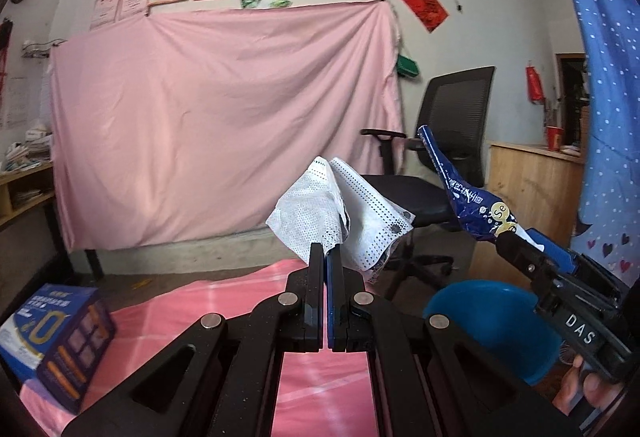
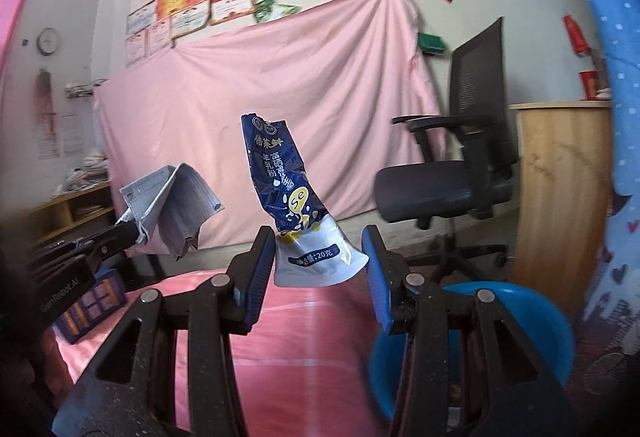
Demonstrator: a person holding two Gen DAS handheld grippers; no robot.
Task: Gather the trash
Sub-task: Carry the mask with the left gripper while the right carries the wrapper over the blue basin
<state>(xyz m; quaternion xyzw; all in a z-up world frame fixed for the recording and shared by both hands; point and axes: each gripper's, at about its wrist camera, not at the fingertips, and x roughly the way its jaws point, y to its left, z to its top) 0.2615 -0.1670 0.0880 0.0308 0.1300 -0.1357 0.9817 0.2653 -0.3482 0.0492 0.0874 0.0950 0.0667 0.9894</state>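
the right gripper (image 2: 318,269), jaws half apart, held the blue sachet (image 2: 280,181) by one edge; it could slip short of the blue bin (image 2: 532,313).

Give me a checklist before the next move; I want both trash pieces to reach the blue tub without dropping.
1. Left gripper shut on the white perforated sheet: ok.
2. Right gripper holding the blue sachet: ok, by its lower end only.
3. Both pieces clear of the pink cloth: ok.
4. Blue tub in view, lower right: ok.
5. Tub's inside free: cannot tell, mostly hidden.
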